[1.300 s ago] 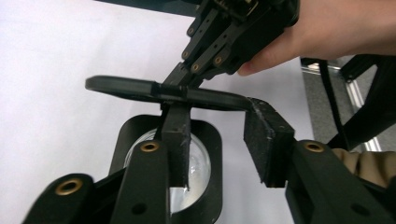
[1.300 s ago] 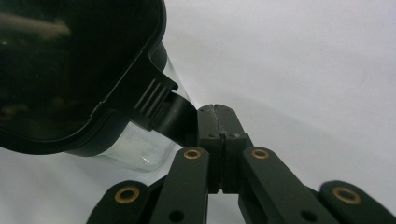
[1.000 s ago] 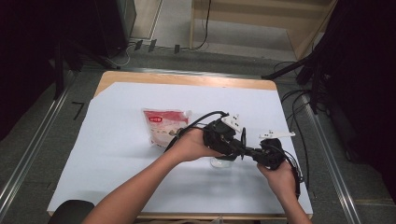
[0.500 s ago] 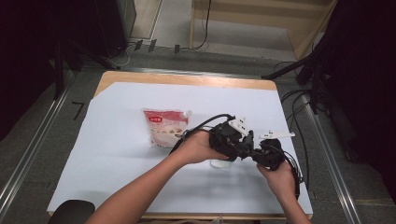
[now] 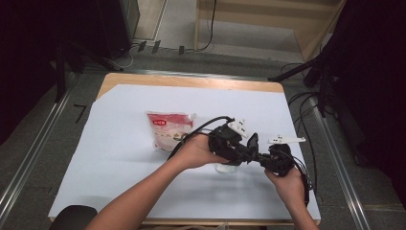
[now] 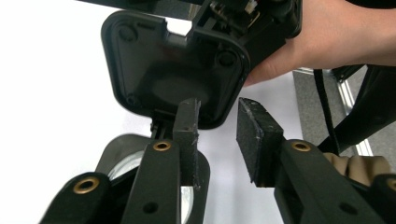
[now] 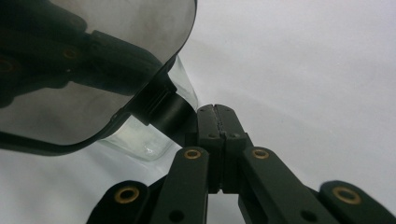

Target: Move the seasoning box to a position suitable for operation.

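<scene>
The glass jar [image 5: 226, 167] stands on the table [image 5: 119, 158] under both grippers. The right gripper [image 7: 217, 112], jaws pressed together, holds nothing. The left gripper [image 6: 217, 123], jaws slightly apart and just been opening, grips nothing. The pouch [image 5: 170, 130] lies untouched nearby; most work seems left.

grippers: 2 [image 5: 238, 149] [image 5: 279, 159] | glass jar: 1 [image 5: 225, 167] | red pouch: 1 [image 5: 169, 129] | table: 1 [image 5: 119, 143]
</scene>
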Demonstrator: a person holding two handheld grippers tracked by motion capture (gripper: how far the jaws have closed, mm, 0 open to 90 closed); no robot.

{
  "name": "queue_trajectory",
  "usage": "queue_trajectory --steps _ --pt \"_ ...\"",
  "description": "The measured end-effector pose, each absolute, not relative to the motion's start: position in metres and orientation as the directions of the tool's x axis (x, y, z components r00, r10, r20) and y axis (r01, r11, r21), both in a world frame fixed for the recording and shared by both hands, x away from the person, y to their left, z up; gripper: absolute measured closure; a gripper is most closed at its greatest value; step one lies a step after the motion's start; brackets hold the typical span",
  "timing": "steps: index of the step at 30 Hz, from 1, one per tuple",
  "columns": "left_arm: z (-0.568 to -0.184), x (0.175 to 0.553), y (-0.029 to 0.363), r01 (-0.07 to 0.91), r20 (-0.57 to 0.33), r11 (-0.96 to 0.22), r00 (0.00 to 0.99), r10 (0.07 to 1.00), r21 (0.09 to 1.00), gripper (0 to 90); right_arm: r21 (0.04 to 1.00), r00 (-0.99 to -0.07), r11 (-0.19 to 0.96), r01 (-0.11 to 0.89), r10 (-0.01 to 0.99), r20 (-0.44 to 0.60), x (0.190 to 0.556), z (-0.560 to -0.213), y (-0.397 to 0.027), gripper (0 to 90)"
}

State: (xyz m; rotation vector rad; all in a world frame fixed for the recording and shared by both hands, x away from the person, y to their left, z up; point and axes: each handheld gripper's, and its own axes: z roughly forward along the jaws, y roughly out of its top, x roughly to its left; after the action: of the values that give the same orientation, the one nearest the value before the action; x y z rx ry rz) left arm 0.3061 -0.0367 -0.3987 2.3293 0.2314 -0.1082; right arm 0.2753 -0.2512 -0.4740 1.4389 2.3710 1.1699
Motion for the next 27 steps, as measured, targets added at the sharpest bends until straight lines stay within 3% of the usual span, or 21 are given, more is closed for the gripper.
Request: queue_trajectory --steps 5,9,15,22,27 --pt "-0.397 0.304 -0.026 0.208 -0.148 -0.682 0.978 0.147 0.701 67.2 0.668 -0.523 0.228 0.708 0.805 0.28 0.271 -0.473 -0.254 90.0" --pt "-0.396 0.301 -0.008 0.241 -0.169 -0.664 0.971 0.172 0.708 59.8 0.674 -0.523 0.228 0.702 0.808 0.272 0.262 -0.469 -0.255 90.0" --pt "-0.393 0.301 0.014 0.31 -0.209 -0.638 0.95 0.231 0.705 48.7 0.698 -0.551 0.237 0.675 0.792 0.263 0.246 -0.464 -0.254 80.6" --pt "-0.388 0.298 0.037 0.326 -0.22 -0.589 0.944 0.246 0.74 57.5 0.714 -0.607 0.274 0.644 0.751 0.259 0.221 -0.46 -0.245 74.8" --pt "-0.386 0.302 0.051 0.365 -0.242 -0.588 0.929 0.279 0.722 51.9 0.716 -0.656 0.313 0.623 0.708 0.262 0.215 -0.458 -0.227 72.4"
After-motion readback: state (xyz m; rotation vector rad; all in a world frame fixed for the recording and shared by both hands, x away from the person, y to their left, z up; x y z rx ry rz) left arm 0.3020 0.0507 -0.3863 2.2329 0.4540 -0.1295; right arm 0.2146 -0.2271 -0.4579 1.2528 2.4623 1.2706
